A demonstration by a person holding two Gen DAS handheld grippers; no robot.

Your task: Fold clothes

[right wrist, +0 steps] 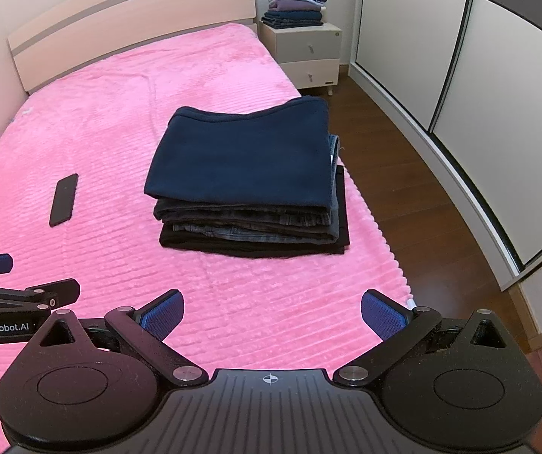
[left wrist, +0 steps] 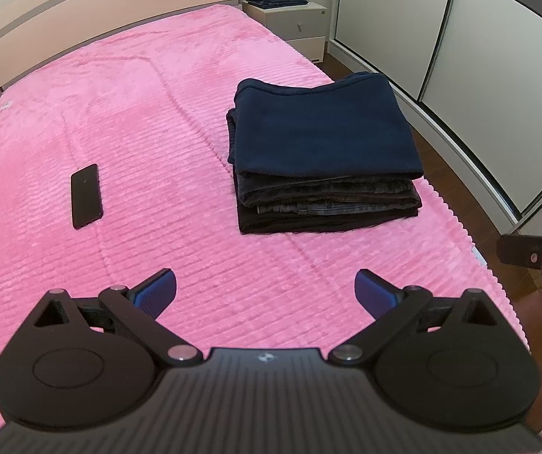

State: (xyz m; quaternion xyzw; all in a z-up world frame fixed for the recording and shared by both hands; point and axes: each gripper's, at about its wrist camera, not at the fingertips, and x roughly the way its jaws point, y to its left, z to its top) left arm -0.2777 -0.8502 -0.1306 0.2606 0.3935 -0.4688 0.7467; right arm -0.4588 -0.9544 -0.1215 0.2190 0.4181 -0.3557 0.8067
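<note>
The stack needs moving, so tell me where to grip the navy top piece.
Grip the navy garment by its rounded folded edge at the near side, coming in low over the pink bedspread. That edge overhangs the jeans slightly, giving an open tool room.

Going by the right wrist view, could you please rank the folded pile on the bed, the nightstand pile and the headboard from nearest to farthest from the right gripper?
1. Folded pile on the bed, just ahead of the right gripper.
2. Headboard, far left.
3. Nightstand pile, far corner.
</note>
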